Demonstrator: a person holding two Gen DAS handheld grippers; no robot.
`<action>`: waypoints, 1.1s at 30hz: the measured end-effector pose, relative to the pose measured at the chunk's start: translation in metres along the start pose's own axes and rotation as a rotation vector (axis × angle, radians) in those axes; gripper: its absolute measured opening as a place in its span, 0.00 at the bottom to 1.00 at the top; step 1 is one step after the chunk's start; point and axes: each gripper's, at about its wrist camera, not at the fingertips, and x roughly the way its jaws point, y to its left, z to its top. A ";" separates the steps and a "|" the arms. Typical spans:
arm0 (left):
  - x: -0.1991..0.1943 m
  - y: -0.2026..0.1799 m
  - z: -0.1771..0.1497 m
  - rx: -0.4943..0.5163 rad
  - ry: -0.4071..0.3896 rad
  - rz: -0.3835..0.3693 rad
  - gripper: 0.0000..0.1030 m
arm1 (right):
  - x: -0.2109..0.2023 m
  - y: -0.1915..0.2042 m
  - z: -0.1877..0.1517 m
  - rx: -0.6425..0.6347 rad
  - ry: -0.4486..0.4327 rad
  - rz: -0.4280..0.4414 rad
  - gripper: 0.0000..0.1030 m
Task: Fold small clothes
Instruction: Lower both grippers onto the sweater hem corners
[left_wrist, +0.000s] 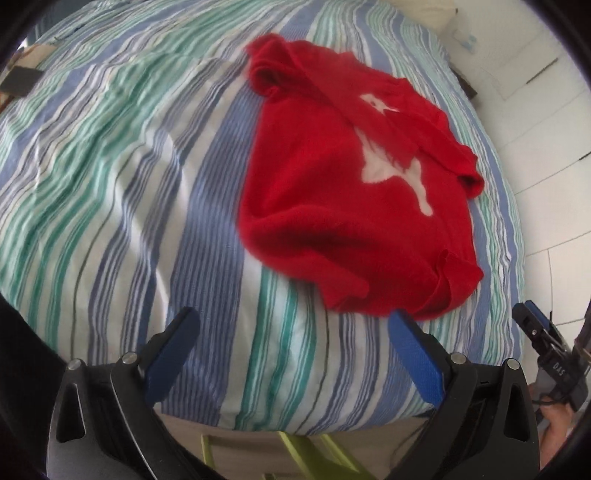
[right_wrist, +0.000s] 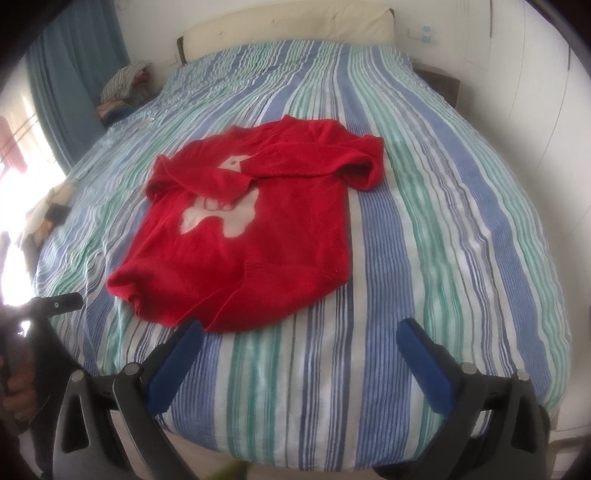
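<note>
Small red knit sweater with white animal motif lies rumpled near foot edge of blue-green striped bedspread, one sleeve flopped across chest. Left gripper and right gripper both spread wide, empty, short of hem. Risks — pinching bedspread along with knit; grabbing only top layer so hem bunches; crossed sleeve trapped inside fold.

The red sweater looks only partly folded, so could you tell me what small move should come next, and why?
Probably bring the open left gripper forward onto the near hem of the red sweater; it lies rumpled on the striped bed, and both grippers are open and empty.
</note>
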 end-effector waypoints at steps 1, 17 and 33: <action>0.009 -0.003 0.002 -0.003 0.010 0.009 0.98 | 0.014 -0.002 0.008 -0.002 0.025 -0.002 1.00; -0.009 0.030 -0.013 0.041 0.072 -0.090 0.03 | 0.066 -0.009 -0.013 0.005 0.130 0.075 0.10; 0.032 0.021 -0.033 0.056 0.091 -0.090 0.10 | 0.078 -0.077 -0.057 0.300 0.150 0.369 0.65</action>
